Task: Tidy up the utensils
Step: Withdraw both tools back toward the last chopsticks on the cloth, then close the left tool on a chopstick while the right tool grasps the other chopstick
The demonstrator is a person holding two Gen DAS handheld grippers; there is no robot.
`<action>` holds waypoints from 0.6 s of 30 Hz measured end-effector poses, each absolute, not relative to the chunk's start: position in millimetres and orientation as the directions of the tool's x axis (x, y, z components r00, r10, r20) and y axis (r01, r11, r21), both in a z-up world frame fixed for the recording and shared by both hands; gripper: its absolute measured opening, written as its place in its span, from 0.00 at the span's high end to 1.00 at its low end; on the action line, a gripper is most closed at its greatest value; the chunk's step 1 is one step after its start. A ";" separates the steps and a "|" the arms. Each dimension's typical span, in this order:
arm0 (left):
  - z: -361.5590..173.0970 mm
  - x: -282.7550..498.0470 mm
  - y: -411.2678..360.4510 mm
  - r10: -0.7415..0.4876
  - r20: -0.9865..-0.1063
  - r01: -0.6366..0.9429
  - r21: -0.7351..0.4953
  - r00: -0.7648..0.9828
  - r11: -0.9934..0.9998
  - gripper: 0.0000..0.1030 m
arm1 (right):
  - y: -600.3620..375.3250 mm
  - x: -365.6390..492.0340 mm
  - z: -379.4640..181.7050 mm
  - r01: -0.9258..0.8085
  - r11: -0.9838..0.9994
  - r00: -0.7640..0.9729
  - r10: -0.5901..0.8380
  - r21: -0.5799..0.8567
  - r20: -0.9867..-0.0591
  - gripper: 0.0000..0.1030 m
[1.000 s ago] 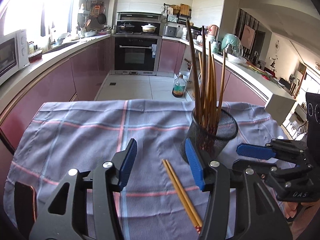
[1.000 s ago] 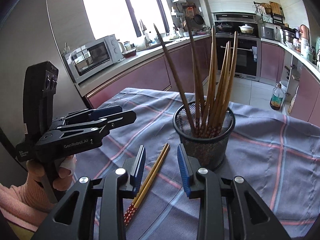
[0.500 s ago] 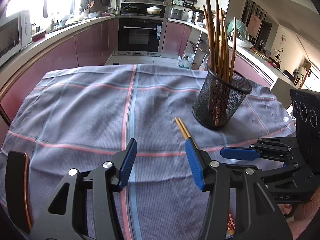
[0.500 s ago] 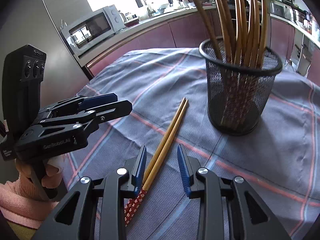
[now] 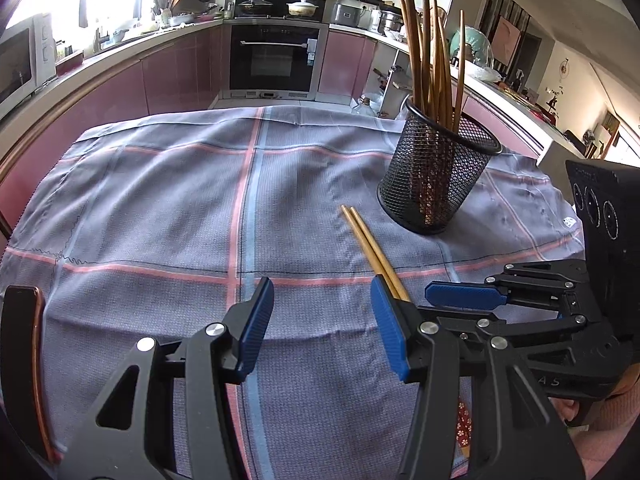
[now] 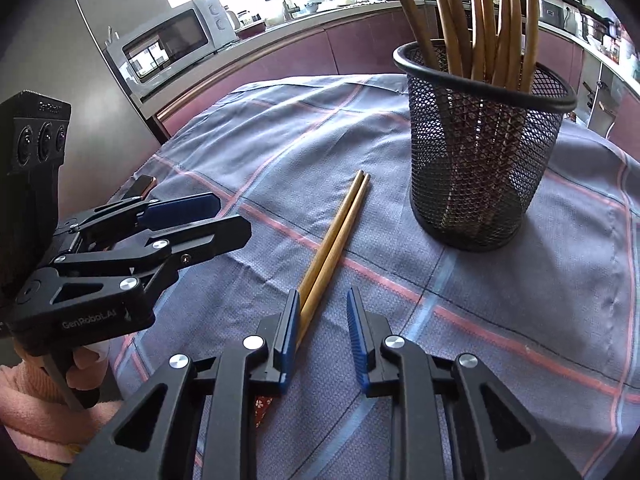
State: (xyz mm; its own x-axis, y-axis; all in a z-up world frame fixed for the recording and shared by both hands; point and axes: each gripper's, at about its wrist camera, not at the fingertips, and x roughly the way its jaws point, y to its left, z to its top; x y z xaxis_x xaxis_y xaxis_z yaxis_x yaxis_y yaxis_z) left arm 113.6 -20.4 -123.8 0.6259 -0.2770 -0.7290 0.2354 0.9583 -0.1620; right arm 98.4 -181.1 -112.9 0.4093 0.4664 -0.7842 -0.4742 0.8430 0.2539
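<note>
A pair of light wooden chopsticks (image 6: 340,224) (image 5: 366,236) with red patterned ends lies on the grey checked cloth (image 6: 520,300), left of a black mesh holder (image 6: 480,160) (image 5: 436,184) that stands upright with several chopsticks in it. My right gripper (image 6: 324,308) (image 5: 432,304) sits low over the pair's near part. Its jaws are closing with the pair between them, against the left pad; the right pad stands clear. My left gripper (image 5: 322,300) (image 6: 228,218) is open beside it on the left, with nothing between its fingers.
A phone (image 5: 24,360) lies at the cloth's near left edge. Past the table run pink kitchen cabinets with a microwave (image 6: 172,44) and an oven (image 5: 276,60). A person's hand in a pink sleeve (image 6: 36,400) holds the left gripper.
Both grippers have sunk toward the cloth and tipped downward. The right jaws have come down around the lying pair and narrowed. The left jaws keep the same width.
</note>
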 end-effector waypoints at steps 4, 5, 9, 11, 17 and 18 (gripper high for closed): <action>-125.7 114.4 -28.0 -0.283 -0.733 0.254 -0.154 0.619 0.955 0.52 | -182.1 98.4 -112.9 -0.471 0.846 0.411 0.459 0.248 -0.787 0.81; -126.2 114.4 -30.4 -0.283 -0.735 0.259 -0.151 0.617 0.954 0.52 | -182.2 98.4 -112.8 -0.471 0.847 0.412 0.459 0.247 -0.787 0.81; -128.9 117.0 -38.4 -0.285 -0.744 0.276 -0.140 0.605 0.951 0.52 | -182.8 97.8 -112.3 -0.470 0.849 0.415 0.455 0.243 -0.788 0.82; -131.3 119.6 -43.2 -0.284 -0.751 0.284 -0.134 0.596 0.949 0.52 | -184.5 97.3 -112.0 -0.468 0.850 0.416 0.454 0.242 -0.788 0.82; -138.1 125.7 -56.0 -0.280 -0.773 0.311 -0.113 0.569 0.944 0.53 | -193.0 98.9 -112.1 -0.451 0.856 0.420 0.454 0.253 -0.786 0.82; -138.8 126.9 -57.9 -0.283 -0.775 0.317 -0.112 0.565 0.942 0.53 | -194.8 99.1 -112.3 -0.448 0.858 0.421 0.451 0.252 -0.787 0.82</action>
